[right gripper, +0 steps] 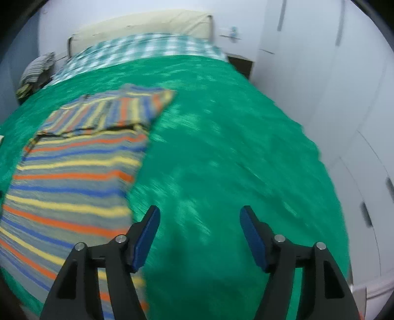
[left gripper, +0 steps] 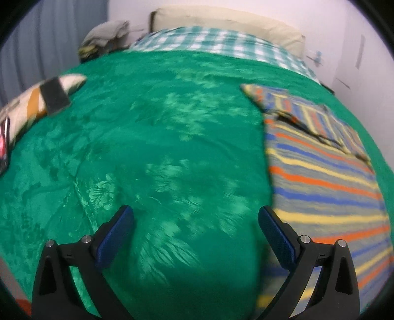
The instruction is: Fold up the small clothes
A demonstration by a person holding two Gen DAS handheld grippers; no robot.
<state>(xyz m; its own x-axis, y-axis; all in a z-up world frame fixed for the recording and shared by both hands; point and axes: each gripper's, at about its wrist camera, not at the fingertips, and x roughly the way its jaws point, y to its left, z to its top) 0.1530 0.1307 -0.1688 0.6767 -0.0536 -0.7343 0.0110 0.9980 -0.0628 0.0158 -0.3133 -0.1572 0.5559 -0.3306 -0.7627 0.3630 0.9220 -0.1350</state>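
A striped shirt in orange, blue, yellow and grey lies flat on the green bedspread, at the right of the left wrist view. In the right wrist view the shirt lies at the left, its sleeve folded across the top. My left gripper is open and empty above the bedspread, just left of the shirt's edge. My right gripper is open and empty above the bedspread, just right of the shirt's edge.
A patterned cloth with a dark band lies at the bed's left edge. A checked sheet and cream pillow are at the head. A clothes pile sits beside the bed. White wardrobe doors stand at the right.
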